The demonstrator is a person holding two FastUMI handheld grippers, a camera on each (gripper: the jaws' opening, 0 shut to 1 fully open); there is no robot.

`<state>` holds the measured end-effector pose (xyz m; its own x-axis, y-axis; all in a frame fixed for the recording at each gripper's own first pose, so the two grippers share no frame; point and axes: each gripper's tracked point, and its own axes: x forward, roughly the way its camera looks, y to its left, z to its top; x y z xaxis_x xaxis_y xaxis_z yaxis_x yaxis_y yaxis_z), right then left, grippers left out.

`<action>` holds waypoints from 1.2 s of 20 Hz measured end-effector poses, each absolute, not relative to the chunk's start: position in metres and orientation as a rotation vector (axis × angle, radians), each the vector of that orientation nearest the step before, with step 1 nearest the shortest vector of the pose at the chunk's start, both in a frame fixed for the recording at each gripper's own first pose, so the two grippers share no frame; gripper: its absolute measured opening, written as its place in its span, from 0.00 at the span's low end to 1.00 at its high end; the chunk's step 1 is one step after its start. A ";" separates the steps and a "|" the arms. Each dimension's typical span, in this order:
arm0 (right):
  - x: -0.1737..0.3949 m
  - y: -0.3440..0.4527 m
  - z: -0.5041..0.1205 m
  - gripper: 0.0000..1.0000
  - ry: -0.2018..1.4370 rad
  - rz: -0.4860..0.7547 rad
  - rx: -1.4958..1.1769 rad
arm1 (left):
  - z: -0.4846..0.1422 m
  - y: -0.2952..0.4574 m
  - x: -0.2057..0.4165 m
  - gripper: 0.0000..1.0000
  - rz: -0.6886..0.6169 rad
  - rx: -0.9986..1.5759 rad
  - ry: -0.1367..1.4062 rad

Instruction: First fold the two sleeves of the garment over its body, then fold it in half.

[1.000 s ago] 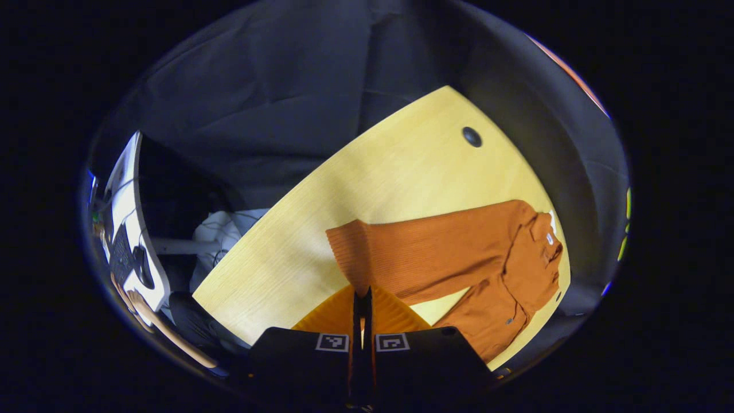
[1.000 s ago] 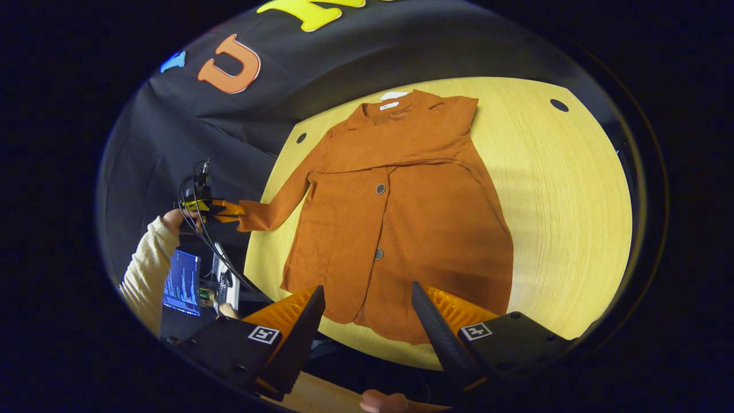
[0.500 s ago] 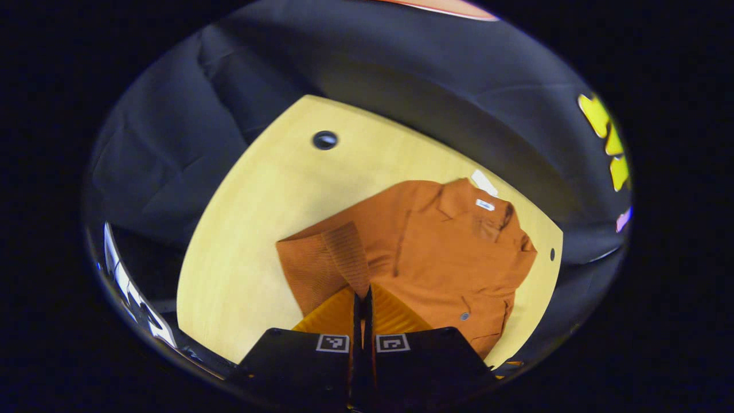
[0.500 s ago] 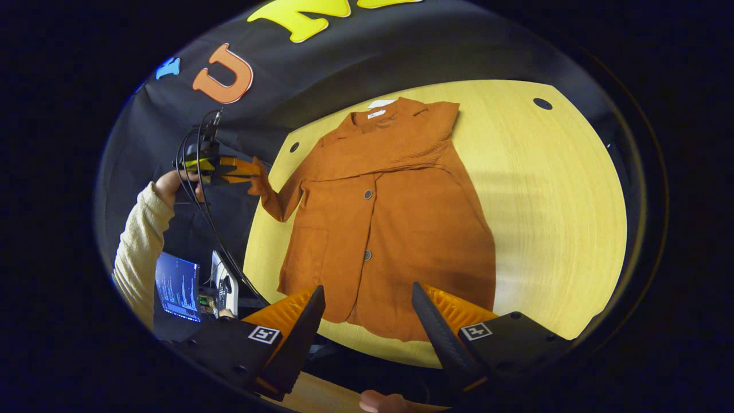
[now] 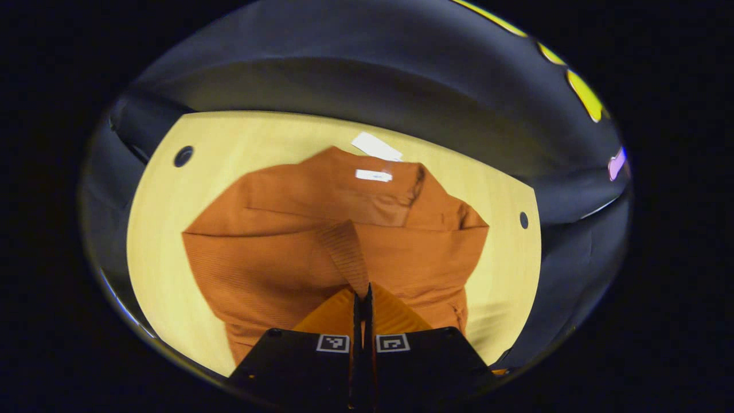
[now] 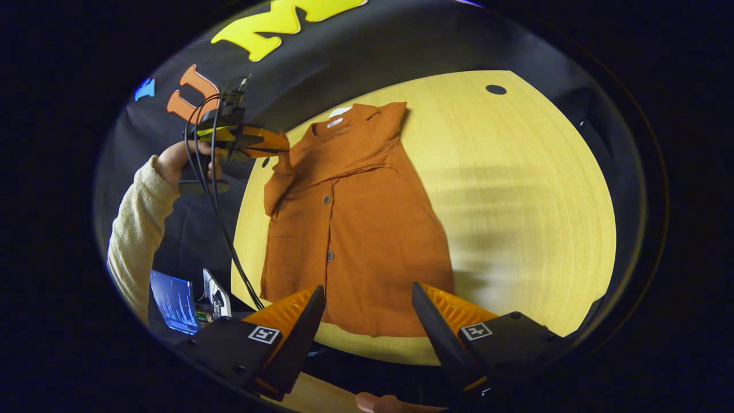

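An orange button-up garment (image 6: 355, 229) lies front-up on the yellow table (image 6: 516, 189), collar at the far side. One sleeve lies folded across its chest (image 6: 350, 155). My left gripper (image 5: 362, 298) is shut on the cuff of the other sleeve (image 5: 344, 252) and holds it lifted above the garment (image 5: 275, 252). In the right gripper view that left gripper (image 6: 281, 143), held by a hand (image 6: 172, 163), hangs over the garment's left shoulder with the sleeve (image 6: 278, 183) drooping below it. My right gripper (image 6: 367, 301) is open above the hem, nothing between its fingers.
Round cable holes sit in the table (image 6: 496, 89) (image 5: 183, 156). A white tag (image 5: 375, 146) lies beyond the collar. A laptop (image 6: 175, 301) and cables (image 6: 226, 229) stand off the table's left side. Bare tabletop spreads to the right of the garment.
The left gripper has carried the sleeve cuff up and inward, from beside the table edge to above the garment's shoulder. The right gripper has stayed open near the hem.
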<state>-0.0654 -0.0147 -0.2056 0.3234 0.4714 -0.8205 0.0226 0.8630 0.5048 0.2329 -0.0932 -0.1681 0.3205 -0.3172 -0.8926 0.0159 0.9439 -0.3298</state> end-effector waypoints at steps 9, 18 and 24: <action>-0.070 -0.040 -0.218 0.98 1.228 0.250 0.484 | -0.149 -0.210 0.267 0.03 -0.335 -0.280 1.285; -0.072 -0.032 -0.225 0.98 1.247 0.275 0.457 | -0.118 -0.217 0.298 0.15 -0.357 -0.320 1.192; -0.074 -0.029 -0.229 0.98 1.253 0.290 0.443 | -0.102 -0.215 0.287 0.94 -0.388 -0.376 1.148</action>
